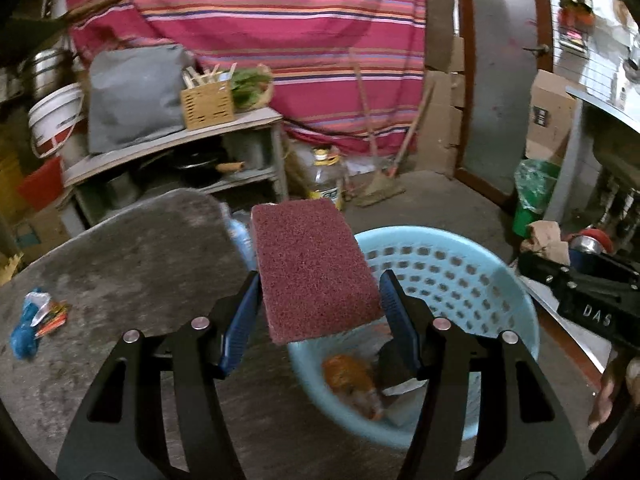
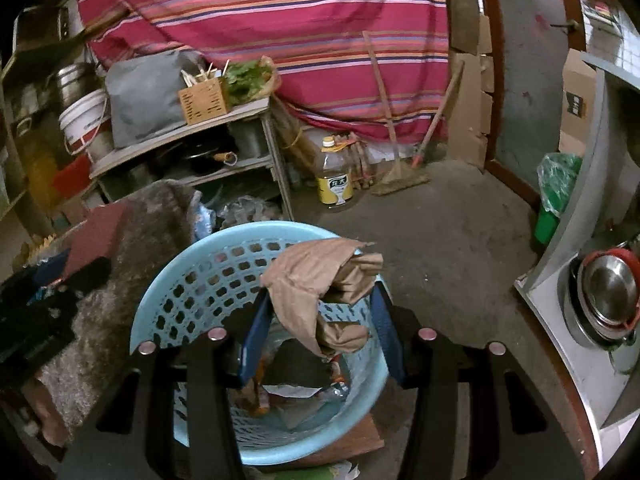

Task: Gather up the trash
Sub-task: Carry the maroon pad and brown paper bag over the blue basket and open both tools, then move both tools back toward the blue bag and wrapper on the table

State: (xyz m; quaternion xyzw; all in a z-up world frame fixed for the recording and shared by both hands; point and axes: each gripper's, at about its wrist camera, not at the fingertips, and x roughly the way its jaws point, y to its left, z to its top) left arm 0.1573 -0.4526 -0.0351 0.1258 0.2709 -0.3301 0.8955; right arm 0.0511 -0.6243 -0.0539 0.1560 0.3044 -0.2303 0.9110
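Note:
My left gripper is shut on a maroon scouring sponge, held just above the left rim of a light blue perforated basket. The basket holds orange and white wrappers. My right gripper is shut on crumpled brown paper and holds it over the same basket. Blue and orange wrappers lie on the grey furry mat at the left. The right gripper's body shows at the right edge of the left wrist view.
A shelf with a grey bag and wooden box stands behind the mat. An oil bottle and brooms stand by the striped cloth. A green bin and steel bowls are at the right.

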